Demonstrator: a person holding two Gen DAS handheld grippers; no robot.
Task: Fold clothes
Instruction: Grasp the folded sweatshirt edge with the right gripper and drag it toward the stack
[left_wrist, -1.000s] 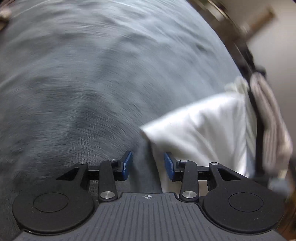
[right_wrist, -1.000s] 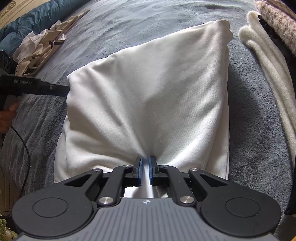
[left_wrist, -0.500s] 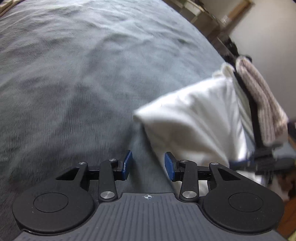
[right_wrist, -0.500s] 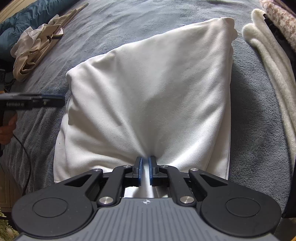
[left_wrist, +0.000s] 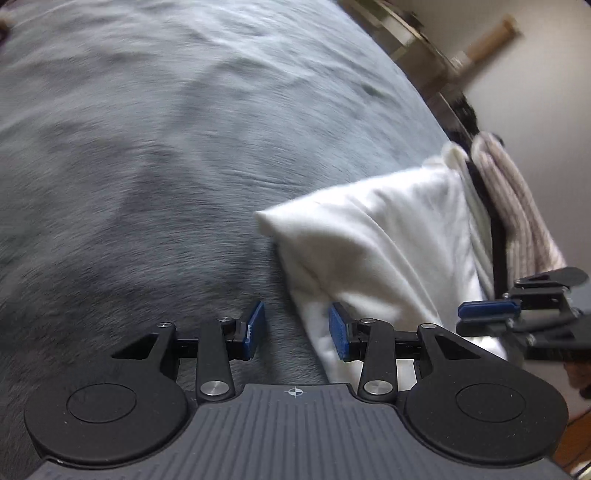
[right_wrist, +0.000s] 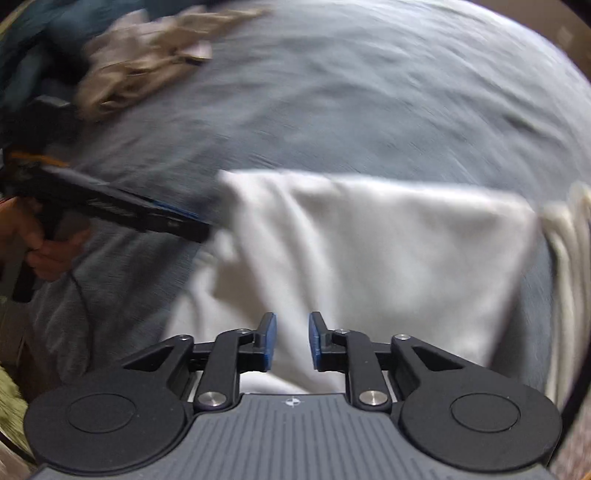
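right gripper (right_wrist: 290, 341) — jaws opening | above white garment (right_wrist: 388, 258) — folded

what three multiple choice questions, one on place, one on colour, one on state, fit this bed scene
1. Where does the white folded cloth lie?
A. on the grey blanket
B. on a wooden floor
C. in a basket

2. What colour are the pads of the right gripper?
A. red
B. blue
C. green

3. How does the left gripper stand?
A. clamped on the white cloth
C. holding a beige garment
B. open, with nothing gripped

Answers:
1. A, the grey blanket spreads out around the cloth on all visible sides.
2. B, both pads are blue.
3. B, there is a clear gap between the pads, and the cloth edge sits beside the right-side pad, not pinched.
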